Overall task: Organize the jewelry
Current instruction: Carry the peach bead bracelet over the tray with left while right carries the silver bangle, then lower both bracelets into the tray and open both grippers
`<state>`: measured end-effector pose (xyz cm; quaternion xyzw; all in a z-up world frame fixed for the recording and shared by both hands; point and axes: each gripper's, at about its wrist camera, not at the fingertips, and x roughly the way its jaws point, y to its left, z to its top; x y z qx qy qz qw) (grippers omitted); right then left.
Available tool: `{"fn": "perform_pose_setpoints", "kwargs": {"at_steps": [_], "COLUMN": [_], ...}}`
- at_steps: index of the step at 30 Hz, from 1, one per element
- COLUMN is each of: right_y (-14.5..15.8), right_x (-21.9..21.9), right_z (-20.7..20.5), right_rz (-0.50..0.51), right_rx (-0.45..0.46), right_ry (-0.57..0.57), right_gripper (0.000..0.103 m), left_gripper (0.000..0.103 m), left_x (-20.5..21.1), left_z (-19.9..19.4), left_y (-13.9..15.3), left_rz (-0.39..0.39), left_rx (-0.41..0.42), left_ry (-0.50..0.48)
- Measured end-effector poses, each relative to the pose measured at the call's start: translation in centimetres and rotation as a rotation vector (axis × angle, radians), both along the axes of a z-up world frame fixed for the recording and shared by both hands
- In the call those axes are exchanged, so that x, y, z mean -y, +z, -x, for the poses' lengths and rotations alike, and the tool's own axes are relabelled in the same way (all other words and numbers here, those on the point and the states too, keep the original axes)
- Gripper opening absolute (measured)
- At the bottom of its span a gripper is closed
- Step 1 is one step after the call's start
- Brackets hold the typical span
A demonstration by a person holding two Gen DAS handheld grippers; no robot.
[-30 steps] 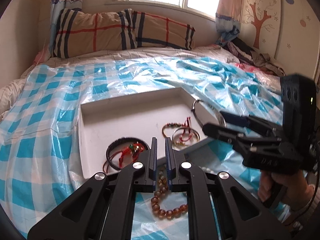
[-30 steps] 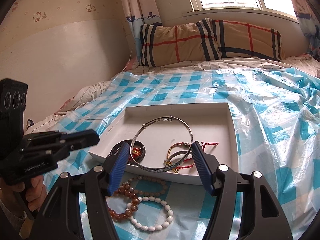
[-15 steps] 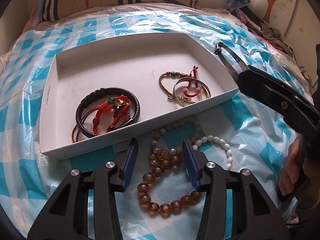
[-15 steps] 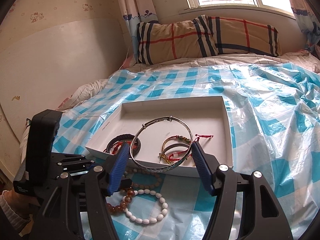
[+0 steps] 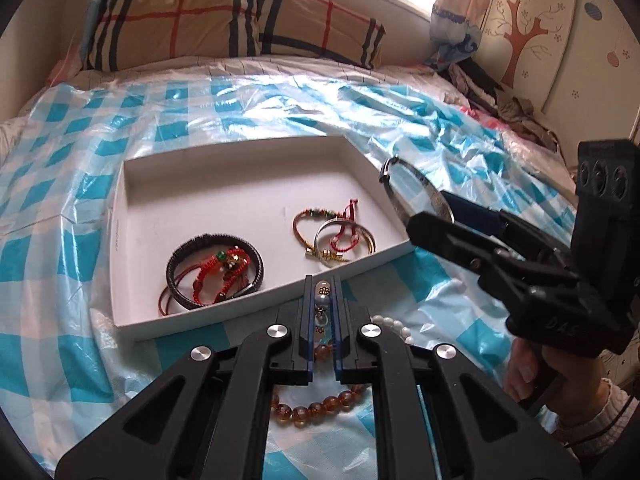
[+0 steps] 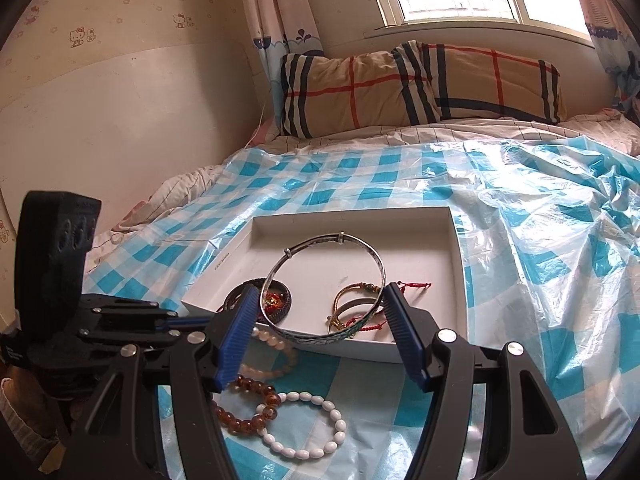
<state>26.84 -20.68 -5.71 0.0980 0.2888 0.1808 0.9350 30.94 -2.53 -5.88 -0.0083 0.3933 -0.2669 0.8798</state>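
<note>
So the left tongs [image 5: 321, 300] are pinched tight on a beaded bracelet [image 5: 322, 303] just outside the white tray [image 5: 120, 216], and the right tongs [image 6: 320, 334] are clamped across a silver bangle [image 6: 322, 285] over the tray. I'd lift the beads slow so the amber bracelet [image 6: 244, 404] and white bracelet [image 6: 304, 426] on the bed don't snag, then clear the rim before dropping.

Tray [image 5: 120, 248]: lies on the sheet [image 5: 60, 184] covering the bed; pillows [image 5: 224, 20] lie behind it.
Tray, left part: cord bracelets [image 5: 214, 276].
Tray, right part: bangle cluster [image 5: 334, 234].
Before the tray, on the sheet: bead bracelets [image 6: 256, 408], touching one another.
Left gripper [image 5: 322, 312]: at the tray's near edge, a bead strand [image 5: 323, 300] between its fingers.
Right gripper [image 6: 318, 320]: right of the left gripper, a large bangle [image 6: 320, 280] spanning its fingers above the tray's near edge.
</note>
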Motion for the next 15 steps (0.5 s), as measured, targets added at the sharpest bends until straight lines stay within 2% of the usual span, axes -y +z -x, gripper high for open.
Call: {"fn": "perform_pose_setpoints", "kwargs": {"at_steps": [7,15], "right_y": [0.7,0.7], "right_x": [-0.8,-1.1], "right_z": [0.0,-0.4], "right_rz": [0.009,0.009], "right_rx": [0.023,0.026], "right_ry": [0.013,0.018], "right_gripper": [0.063,0.063], "left_gripper": [0.006,0.006], "left_x": [-1.4,-1.4], "left_z": [0.1,-0.7], "left_y": [3.7,4.4], "left_rz": [0.058,0.069], "left_rx": [0.086,0.109], "left_ry": [0.034,0.043]}}
